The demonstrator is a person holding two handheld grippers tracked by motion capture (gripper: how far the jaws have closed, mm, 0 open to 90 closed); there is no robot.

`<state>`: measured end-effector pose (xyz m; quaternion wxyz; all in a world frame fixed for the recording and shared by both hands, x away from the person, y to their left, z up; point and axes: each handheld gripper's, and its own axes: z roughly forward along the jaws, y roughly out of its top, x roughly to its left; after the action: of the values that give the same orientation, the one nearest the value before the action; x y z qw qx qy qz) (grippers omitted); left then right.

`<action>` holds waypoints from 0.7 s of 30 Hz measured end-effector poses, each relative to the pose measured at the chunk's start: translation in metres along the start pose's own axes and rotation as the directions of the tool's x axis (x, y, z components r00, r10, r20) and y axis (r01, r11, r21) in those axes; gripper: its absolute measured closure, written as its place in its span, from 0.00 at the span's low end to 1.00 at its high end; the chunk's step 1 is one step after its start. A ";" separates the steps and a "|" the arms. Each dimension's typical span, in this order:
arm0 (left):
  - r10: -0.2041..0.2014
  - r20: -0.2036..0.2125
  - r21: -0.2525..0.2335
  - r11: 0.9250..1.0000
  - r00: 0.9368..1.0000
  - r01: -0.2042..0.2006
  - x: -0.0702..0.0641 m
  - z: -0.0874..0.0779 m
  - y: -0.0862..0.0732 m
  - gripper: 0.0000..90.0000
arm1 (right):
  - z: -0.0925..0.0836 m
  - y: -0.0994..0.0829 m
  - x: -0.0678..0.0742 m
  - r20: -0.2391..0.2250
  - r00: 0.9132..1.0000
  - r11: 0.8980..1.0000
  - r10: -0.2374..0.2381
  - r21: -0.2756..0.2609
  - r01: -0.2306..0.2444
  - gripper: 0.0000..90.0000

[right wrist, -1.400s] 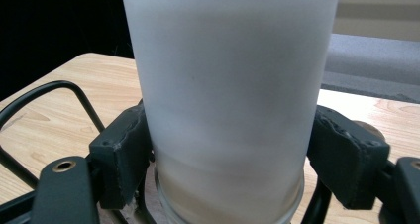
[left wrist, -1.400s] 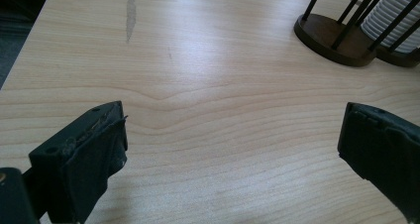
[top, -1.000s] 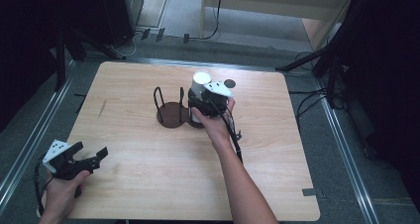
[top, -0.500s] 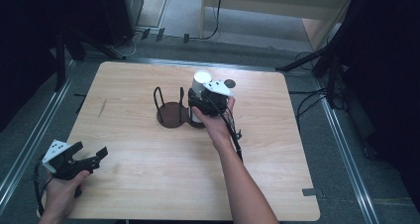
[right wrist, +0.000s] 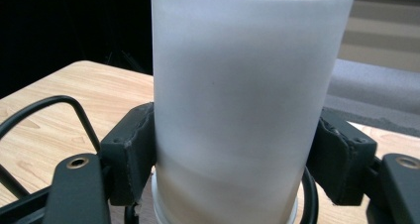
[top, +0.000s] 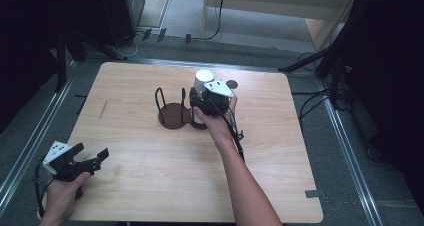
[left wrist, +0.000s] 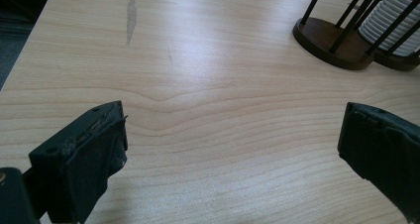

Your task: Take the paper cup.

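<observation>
The right gripper (top: 202, 103) has just been closing its jaws, and both pads now press the sides of a white cup (right wrist: 247, 100) standing upright in the dark wire holder (top: 175, 113) mid-table (its other ring sits bare). The left gripper (top: 90, 158) rests near the table's (top: 150, 186) front left corner, jaws spread wide, grasping nothing.

wood table (top: 150, 186) w/ cup rack (top: 175, 117)

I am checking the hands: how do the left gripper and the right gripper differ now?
The left gripper is open with nothing between its jaws; the right gripper has just been closing and presses on the white cup. The left is low at the table's near corner, the right at the dark rack. Both have black jaws.
</observation>
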<state>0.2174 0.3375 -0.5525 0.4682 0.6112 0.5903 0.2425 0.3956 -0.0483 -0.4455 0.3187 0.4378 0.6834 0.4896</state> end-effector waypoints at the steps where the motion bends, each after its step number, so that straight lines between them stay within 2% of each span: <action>1: 0.003 0.000 0.001 1.000 1.000 -0.003 0.000 0.000 0.000 0.00 | -0.001 0.001 0.000 0.000 1.000 1.000 -0.005 -0.003 0.005 0.29; 3: 0.003 0.000 0.001 1.000 1.000 -0.003 0.000 0.000 0.000 0.00 | -0.002 0.003 0.001 -0.003 1.000 1.000 -0.013 -0.010 0.013 0.29; 7: 0.004 -0.001 0.002 1.000 1.000 -0.004 0.000 0.000 0.000 0.00 | -0.004 0.005 0.000 -0.015 1.000 1.000 0.004 -0.003 -0.004 0.29; 14: 0.005 0.000 0.002 1.000 1.000 -0.005 0.000 0.000 0.000 0.00 | -0.003 0.006 -0.002 -0.012 1.000 1.000 0.007 0.000 -0.007 0.28; 21: 0.005 0.000 0.001 1.000 1.000 -0.005 0.000 0.000 0.000 0.00 | -0.005 0.008 -0.001 -0.003 1.000 1.000 0.017 -0.021 -0.017 0.28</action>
<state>0.2175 0.3374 -0.5526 0.4673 0.6128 0.5890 0.2432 0.3935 -0.0503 -0.4366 0.3184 0.4395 0.6749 0.5000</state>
